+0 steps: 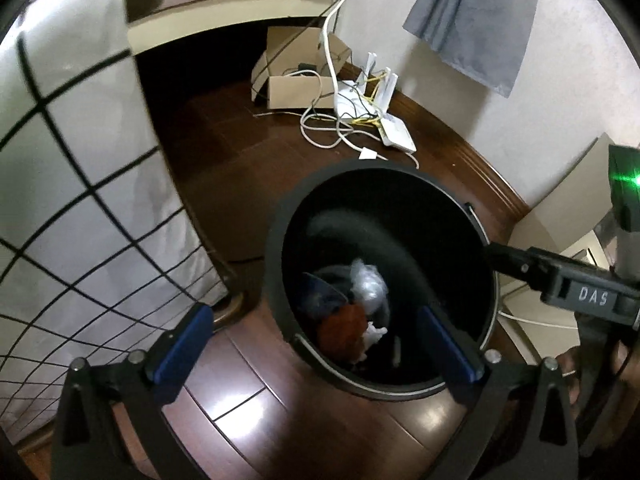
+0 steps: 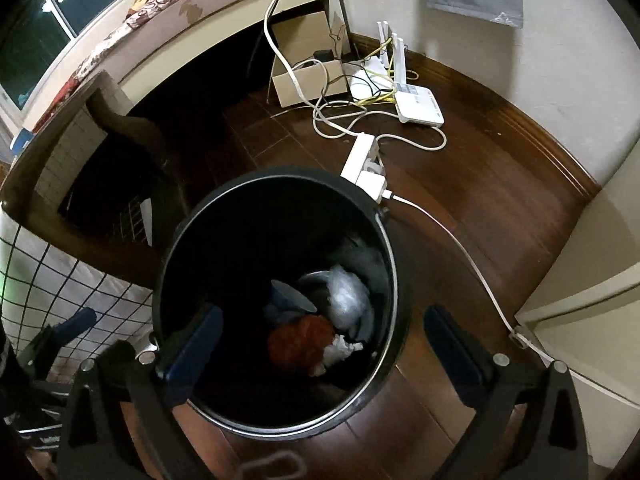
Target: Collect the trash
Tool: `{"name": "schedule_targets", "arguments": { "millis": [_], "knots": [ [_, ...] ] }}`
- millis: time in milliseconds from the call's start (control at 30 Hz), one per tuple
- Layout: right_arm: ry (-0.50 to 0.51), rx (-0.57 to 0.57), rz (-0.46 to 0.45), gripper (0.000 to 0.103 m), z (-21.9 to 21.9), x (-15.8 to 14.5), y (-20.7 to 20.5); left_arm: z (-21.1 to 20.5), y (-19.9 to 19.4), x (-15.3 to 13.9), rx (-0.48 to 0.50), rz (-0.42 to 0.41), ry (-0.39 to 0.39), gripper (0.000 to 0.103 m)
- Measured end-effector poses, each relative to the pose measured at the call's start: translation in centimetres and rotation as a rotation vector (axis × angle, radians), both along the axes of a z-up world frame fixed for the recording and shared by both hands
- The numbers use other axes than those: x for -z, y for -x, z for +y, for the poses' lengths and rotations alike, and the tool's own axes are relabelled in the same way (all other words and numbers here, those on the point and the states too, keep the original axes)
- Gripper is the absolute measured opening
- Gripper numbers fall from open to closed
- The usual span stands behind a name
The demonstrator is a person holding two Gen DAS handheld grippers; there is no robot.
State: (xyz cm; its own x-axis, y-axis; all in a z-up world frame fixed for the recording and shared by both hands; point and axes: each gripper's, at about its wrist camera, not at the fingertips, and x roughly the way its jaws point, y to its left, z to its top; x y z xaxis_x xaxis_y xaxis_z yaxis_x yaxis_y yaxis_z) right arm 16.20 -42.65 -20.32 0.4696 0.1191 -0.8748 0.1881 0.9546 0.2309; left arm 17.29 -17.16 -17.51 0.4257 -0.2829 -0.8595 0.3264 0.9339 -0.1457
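Note:
A black round trash bin (image 1: 280,224) stands on the dark wood floor; it also shows in the right wrist view (image 2: 168,248). Inside lie an orange crumpled piece (image 1: 342,330), clear crumpled plastic (image 1: 370,286), a white paper scrap (image 1: 374,336) and a bluish item (image 1: 316,288); the same trash shows in the right wrist view: orange piece (image 2: 298,342), clear plastic (image 2: 348,292). My left gripper (image 1: 316,344) is open and empty above the bin's near rim. My right gripper (image 2: 324,344) is open and empty over the bin; its body (image 1: 560,276) shows at the bin's right.
A white grid-patterned bedsheet (image 1: 72,184) hangs at the left. A cardboard box (image 2: 308,76), a white router (image 2: 416,104), a power strip (image 2: 364,160) and tangled cables (image 1: 332,120) lie on the floor behind the bin. A white cabinet (image 2: 592,304) stands at the right.

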Motion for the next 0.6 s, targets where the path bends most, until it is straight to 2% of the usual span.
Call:
{"name": "schedule_targets", "arguments": {
  "millis": [467, 600],
  "knots": [
    [0.042, -0.052, -0.052, 0.102, 3.1, -2.0, 1.7, 2.9, 1.5, -2.4, -0.055, -0.056, 0.022, 0.102],
    [0.051, -0.068, -0.071, 0.102, 4.3, -2.8, 2.0, 4.2, 1.7, -3.0, -0.072, -0.093, 0.014, 0.102]
  ]
}}
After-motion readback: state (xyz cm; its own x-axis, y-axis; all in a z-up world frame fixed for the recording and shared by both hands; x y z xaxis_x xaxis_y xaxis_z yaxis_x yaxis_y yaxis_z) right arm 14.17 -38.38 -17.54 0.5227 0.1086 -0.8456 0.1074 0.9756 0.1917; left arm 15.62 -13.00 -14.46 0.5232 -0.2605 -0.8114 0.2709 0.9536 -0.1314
